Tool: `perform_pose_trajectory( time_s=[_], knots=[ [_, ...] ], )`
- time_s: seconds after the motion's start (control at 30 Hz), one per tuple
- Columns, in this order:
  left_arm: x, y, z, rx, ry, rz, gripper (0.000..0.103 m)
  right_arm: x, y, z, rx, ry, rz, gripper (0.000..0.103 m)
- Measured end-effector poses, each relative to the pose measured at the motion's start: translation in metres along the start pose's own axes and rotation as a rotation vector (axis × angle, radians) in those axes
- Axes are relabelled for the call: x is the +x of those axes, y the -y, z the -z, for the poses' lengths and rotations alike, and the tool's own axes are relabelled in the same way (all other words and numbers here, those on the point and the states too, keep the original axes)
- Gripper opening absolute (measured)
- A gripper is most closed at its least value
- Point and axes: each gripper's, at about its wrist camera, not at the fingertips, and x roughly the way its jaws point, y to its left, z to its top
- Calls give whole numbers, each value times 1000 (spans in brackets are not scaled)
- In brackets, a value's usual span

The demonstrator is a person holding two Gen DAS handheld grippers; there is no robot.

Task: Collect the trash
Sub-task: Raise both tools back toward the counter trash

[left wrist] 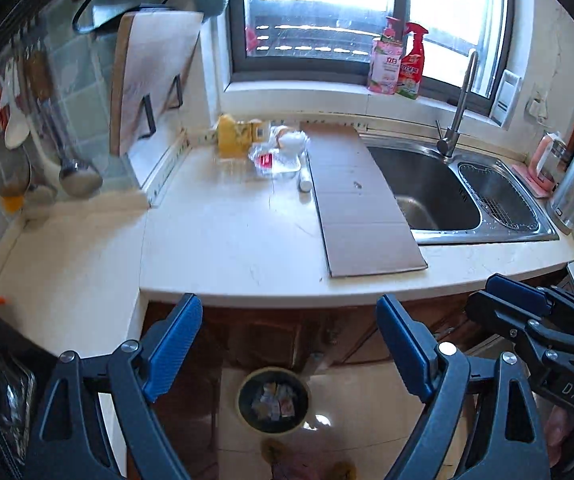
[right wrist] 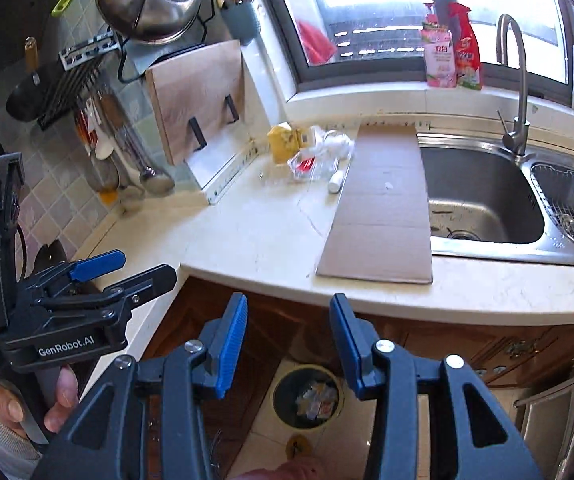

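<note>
Table (right wrist: 255,236): smooth pale stone, curved front edge. Flat corrugated cardboard sheet (right wrist: 383,208) lies beside the steel sink (right wrist: 483,200). Round trash bin (right wrist: 307,396), on the floor below, holds wrappers. Trash pile (right wrist: 311,152), at the table's back: yellow carton, crumpled clear plastic, white tube. Left gripper (left wrist: 289,344) and right gripper (right wrist: 287,340): jaws wide apart, holding nothing.

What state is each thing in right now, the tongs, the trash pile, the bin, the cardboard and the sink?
Left tongs: open, empty, held off the counter edge.
Right tongs: open, empty, above the bin.
Trash pile: uncollected, at the back of the counter.
Bin: on the floor, open, some scraps inside.
Cardboard: lying flat on the counter beside the sink.
Sink: looks dry, tap not running.
</note>
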Motion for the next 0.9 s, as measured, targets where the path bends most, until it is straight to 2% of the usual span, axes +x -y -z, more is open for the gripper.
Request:
perform_pose_trajectory(
  time_s=[0.27, 0.43, 0.67, 0.9],
  knots=[
    [11, -1, -43, 107, 51, 0, 88, 13, 5, -30, 62, 81, 51, 44],
    [25, -9, -71, 151, 90, 3, 88, 28, 6, -47, 109, 95, 94, 44],
    [54, -23, -95, 165, 85, 46, 88, 50, 8, -61, 129, 74, 157, 44],
    [96, -41, -108, 109, 5, 53, 88, 78, 17, -86, 84, 9, 157, 44]
  ],
)
